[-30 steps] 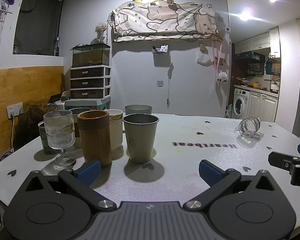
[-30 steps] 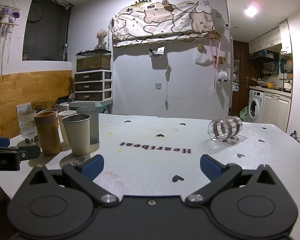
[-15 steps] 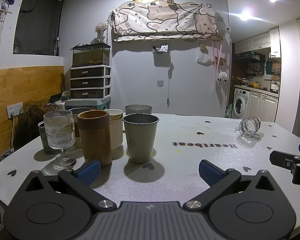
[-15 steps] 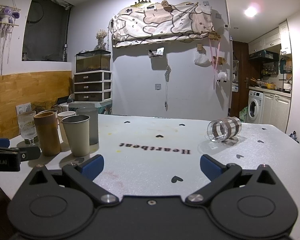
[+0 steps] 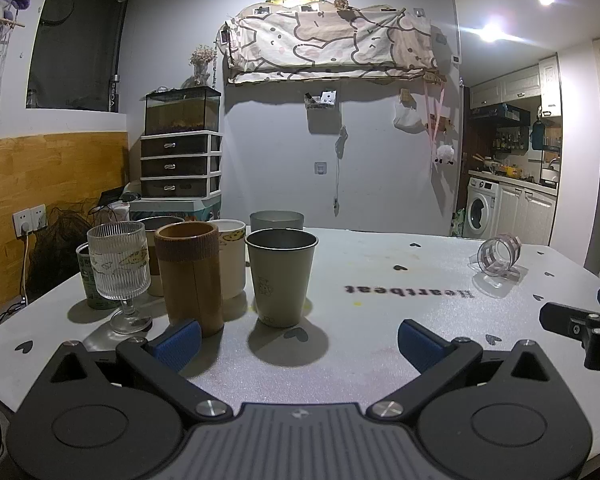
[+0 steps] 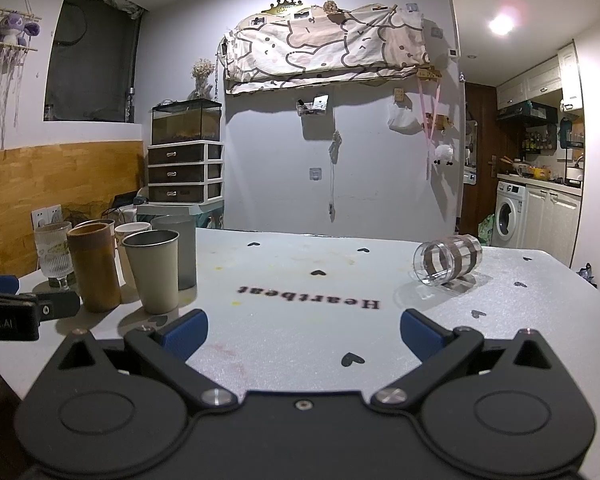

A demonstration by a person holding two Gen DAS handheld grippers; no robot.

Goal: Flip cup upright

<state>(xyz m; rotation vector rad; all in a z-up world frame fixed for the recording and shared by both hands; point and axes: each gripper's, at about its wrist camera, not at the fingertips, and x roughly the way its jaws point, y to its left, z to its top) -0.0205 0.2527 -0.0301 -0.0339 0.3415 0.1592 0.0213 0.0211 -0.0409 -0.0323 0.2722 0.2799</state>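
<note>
A clear glass cup with brown bands [image 6: 448, 262] lies on its side on the white table, far right; it also shows in the left wrist view [image 5: 499, 255]. My right gripper [image 6: 302, 330] is open and empty, well short of the cup and left of it. My left gripper [image 5: 298, 344] is open and empty, just in front of a metal cup [image 5: 281, 280] and a brown tumbler [image 5: 190, 278]. The right gripper's finger shows at the right edge of the left wrist view [image 5: 580, 326].
A cluster of upright cups stands at the table's left: a ribbed stem glass [image 5: 120, 272], a white cup [image 5: 230, 258], a grey cup [image 5: 276, 220]. The table [image 6: 300, 276] bears "Heartbeat" lettering and small black hearts. Drawers and a tank stand behind.
The right gripper has shifted slightly, its finger sliding a little right in the left wrist view. The lying cup and the other cups have not moved.
</note>
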